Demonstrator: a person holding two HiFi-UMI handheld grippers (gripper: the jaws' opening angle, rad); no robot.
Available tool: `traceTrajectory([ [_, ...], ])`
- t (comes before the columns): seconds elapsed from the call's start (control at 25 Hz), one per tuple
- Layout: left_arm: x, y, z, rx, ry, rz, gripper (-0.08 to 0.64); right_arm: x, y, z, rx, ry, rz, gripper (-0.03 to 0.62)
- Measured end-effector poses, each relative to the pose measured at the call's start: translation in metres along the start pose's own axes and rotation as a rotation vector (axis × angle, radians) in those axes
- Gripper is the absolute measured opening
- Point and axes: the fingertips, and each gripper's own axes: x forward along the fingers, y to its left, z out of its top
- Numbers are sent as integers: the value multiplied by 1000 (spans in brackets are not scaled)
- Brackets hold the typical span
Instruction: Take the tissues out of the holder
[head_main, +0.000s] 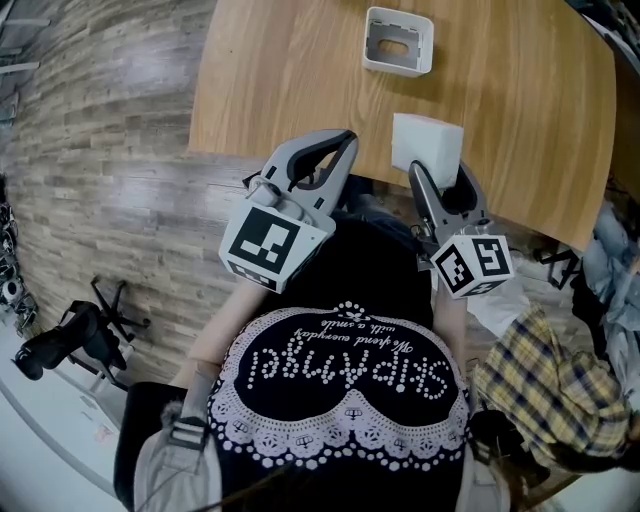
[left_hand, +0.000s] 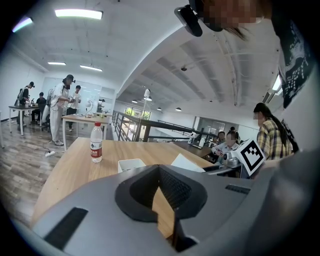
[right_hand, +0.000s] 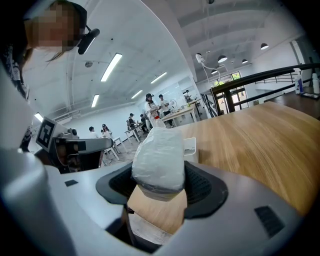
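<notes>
The white tissue holder (head_main: 398, 40) stands open-topped on the far part of the wooden table (head_main: 300, 80), and nothing shows inside it. My right gripper (head_main: 440, 175) is shut on the plastic-wrapped tissue pack (head_main: 427, 145) just over the table's near edge. In the right gripper view the tissue pack (right_hand: 159, 157) fills the space between the black pads (right_hand: 205, 187), with the holder (right_hand: 190, 149) behind it. My left gripper (head_main: 345, 145) hovers at the table's near edge, left of the pack, shut with nothing in it. The left gripper view shows the holder (left_hand: 131, 164) and the tissue pack (left_hand: 186, 162) beyond its jaws.
A water bottle (left_hand: 96, 142) stands on the table beyond the holder. A person in a plaid shirt (head_main: 540, 390) sits close at my right. A black office chair (head_main: 85, 335) is on the wood floor at the left. More people and tables stand far off.
</notes>
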Motion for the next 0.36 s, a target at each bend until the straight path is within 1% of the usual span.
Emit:
traceTrajectory([
  [0.12,1,0,-2,-5,1,2,6,1,-1,-1,-4,4,1,279],
  [0.36,-9,1,6,-14,-2,0,6,-1,10,4,-17,15,0,279],
])
